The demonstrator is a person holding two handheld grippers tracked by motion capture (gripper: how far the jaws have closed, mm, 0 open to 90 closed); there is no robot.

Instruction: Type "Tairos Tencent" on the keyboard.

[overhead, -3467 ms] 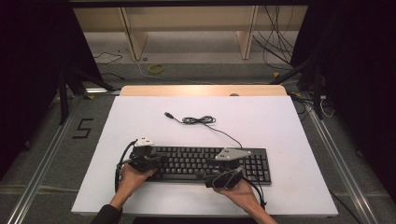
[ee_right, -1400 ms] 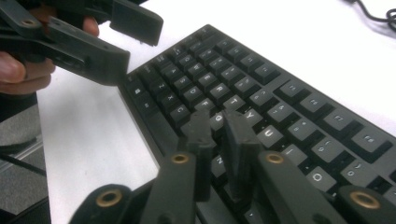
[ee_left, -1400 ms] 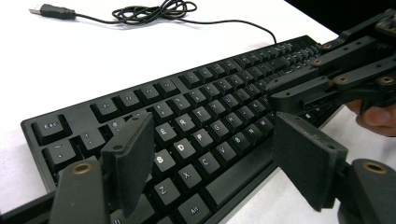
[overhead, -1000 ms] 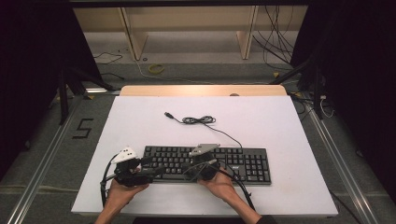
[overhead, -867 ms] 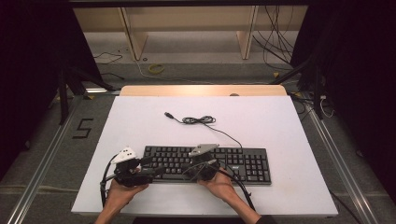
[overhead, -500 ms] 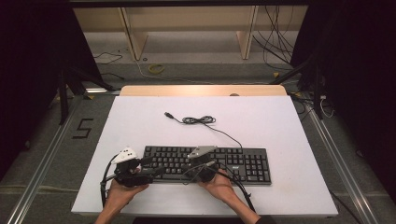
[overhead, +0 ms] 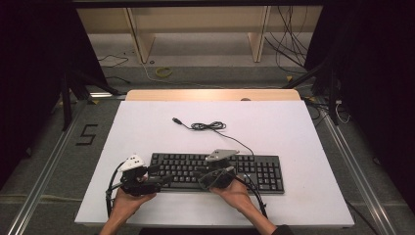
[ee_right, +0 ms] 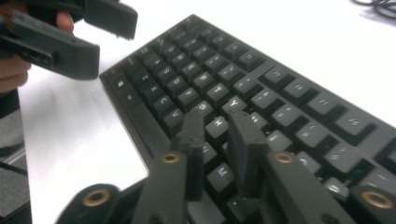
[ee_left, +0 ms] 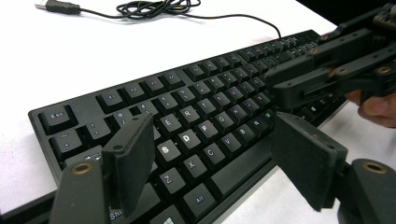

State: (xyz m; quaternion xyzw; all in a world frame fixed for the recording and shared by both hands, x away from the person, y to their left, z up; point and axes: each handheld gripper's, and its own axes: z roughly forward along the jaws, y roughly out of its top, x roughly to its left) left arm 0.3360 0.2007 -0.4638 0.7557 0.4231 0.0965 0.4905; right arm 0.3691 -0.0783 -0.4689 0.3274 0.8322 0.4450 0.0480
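right tongs: my right gripper has its jaws just cracked apart, a narrow gap, nothing pinched, tips hanging over the H/Y keys
left tongs: my left gripper is spread wide, nothing between the jaws, hovering over the S/D/X corner
keyboard: black keyboard sits right under both tongs, flat on the white table
cable: its USB cable lies coiled further out past the tongs, plug end loose

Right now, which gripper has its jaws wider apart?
The left gripper: its jaws stand wide over the keyboard's S-to-V keys. The right gripper's show a narrow gap near H.
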